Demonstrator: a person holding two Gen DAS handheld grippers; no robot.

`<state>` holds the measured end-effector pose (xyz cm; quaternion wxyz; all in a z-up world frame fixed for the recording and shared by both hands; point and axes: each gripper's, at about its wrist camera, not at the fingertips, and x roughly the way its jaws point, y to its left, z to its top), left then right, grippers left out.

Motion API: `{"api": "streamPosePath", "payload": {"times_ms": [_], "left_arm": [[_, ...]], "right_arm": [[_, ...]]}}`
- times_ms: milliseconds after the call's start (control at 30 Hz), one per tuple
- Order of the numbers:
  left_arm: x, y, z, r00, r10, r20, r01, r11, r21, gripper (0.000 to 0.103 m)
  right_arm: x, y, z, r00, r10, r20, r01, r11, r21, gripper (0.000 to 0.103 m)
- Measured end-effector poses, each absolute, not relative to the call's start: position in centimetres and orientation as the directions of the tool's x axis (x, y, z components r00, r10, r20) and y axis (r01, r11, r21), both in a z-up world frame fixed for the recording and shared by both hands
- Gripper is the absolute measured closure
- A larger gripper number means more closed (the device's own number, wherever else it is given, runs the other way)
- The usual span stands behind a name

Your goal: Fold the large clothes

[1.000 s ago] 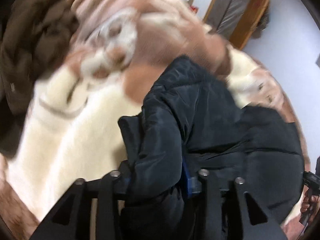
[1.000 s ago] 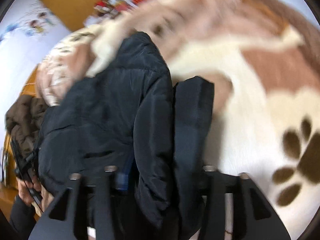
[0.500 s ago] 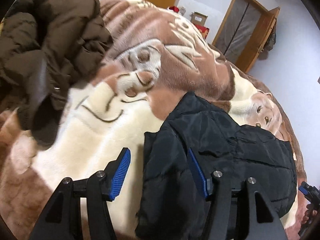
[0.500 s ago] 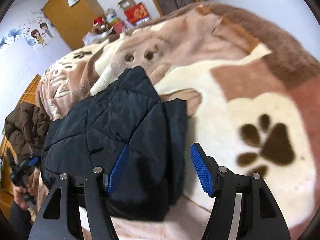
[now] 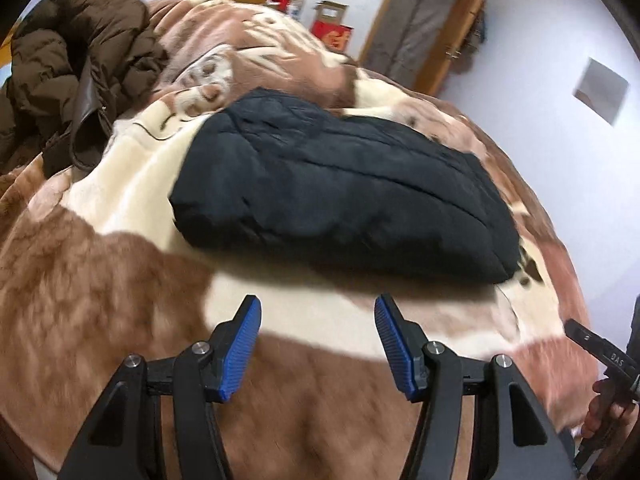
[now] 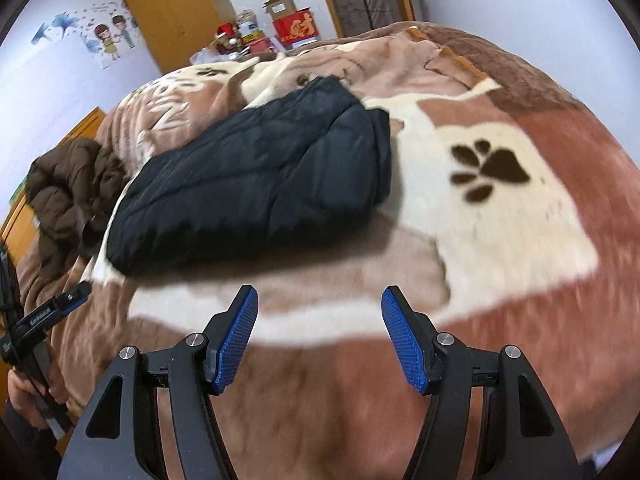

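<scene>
Both grippers, the left gripper [image 5: 318,322] and the right gripper [image 6: 318,312], hang with jaws spread wide and nothing between them above the near edge of the blanket [image 5: 96,280], which covers the bed. Folded into a bundle, the black jacket [image 5: 340,192] lies near the blanket's middle. A crumpled brown jacket [image 5: 76,68] sits toward the far left corner, apart from it, and cardboard boxes [image 6: 294,20] stand beyond the far edge.

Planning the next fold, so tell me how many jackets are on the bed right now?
2. The folded black jacket lies mid-bed on the blanket; the crumpled brown jacket is heaped beyond its left end. More could be hidden out of frame.
</scene>
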<state>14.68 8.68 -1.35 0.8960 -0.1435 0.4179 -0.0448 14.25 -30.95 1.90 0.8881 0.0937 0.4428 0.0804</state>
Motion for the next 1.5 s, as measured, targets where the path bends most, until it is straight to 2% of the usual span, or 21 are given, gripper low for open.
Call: {"api": "streamPosePath", "payload": {"times_ms": [233, 467, 1500], "left_arm": [[8.4, 4.8, 1.1, 0.654, -0.195, -0.731, 0.008, 0.968, -0.251, 0.041], [5.3, 2.9, 1.6, 0.646, -0.154, -0.748, 0.023, 0.983, -0.182, 0.040], [4.7, 2.3, 1.5, 0.656, -0.103, -0.748, -0.002, 0.990, -0.139, 0.040]], "right_arm": [[8.0, -28.4, 3.8, 0.630, 0.203, -0.750, -0.147, 0.979, 0.142, 0.038], [5.5, -26.4, 4.7, 0.658, 0.195, -0.727, -0.213, 0.975, 0.069, 0.038], [5.5, -24.7, 3.8, 0.643, 0.189, -0.743, -0.244, 0.969, 0.035, 0.038]]}}
